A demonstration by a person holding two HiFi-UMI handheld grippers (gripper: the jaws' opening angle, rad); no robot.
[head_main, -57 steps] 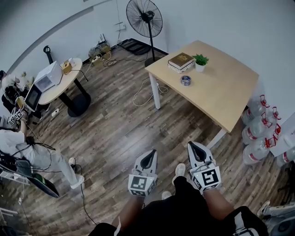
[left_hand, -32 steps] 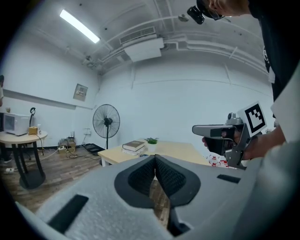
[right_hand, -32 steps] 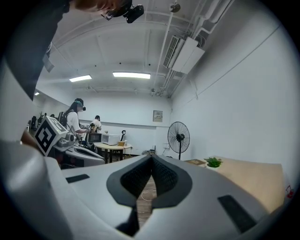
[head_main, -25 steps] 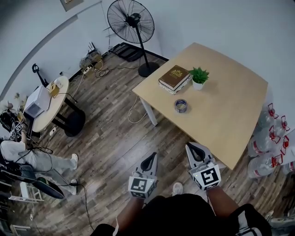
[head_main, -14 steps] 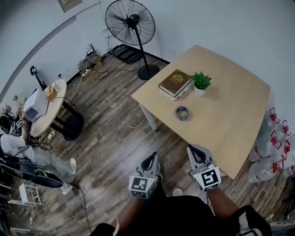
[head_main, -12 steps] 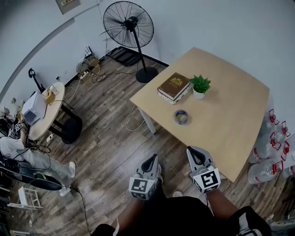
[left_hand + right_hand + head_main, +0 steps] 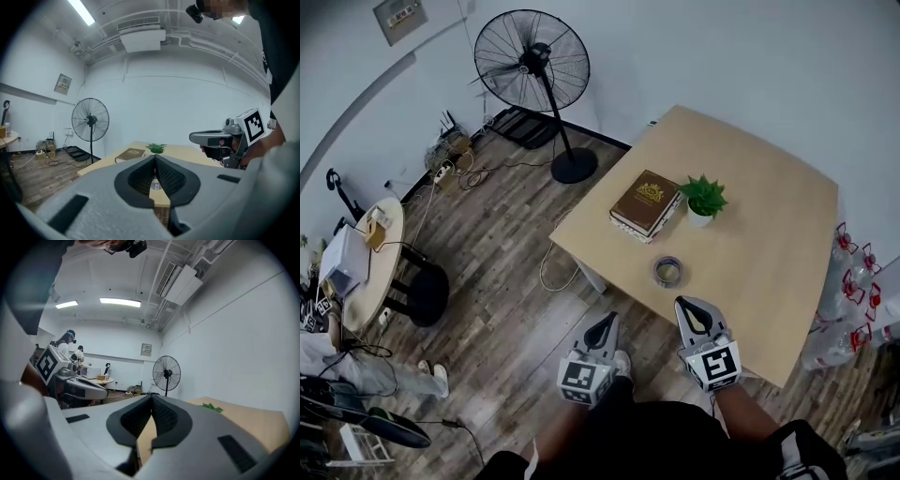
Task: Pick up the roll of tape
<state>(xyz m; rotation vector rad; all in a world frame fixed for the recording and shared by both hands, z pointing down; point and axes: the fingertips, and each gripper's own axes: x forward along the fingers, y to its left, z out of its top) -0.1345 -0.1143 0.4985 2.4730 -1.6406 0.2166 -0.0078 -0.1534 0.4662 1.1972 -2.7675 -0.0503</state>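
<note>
The roll of tape (image 7: 667,272) lies flat near the front edge of the light wooden table (image 7: 769,234). In the left gripper view a bit of the tape (image 7: 156,186) shows low behind the closed jaws. My left gripper (image 7: 602,328) is shut and empty, held over the floor just short of the table's edge. My right gripper (image 7: 692,314) is also shut and empty, with its tip at the table's near edge, slightly right of the tape. Each gripper view shows its jaws meeting at the tip: the left gripper (image 7: 154,157) and the right gripper (image 7: 151,397).
A brown book (image 7: 645,202) and a small potted plant (image 7: 703,200) stand on the table beyond the tape. A standing fan (image 7: 532,66) is at the far left corner. Water bottles (image 7: 853,272) line the table's right side. A round table (image 7: 356,262) and cables sit at left.
The person has walked toward the table, so the table, book, plant and tape lie nearer to both grippers. Both grippers stay shut and empty.
</note>
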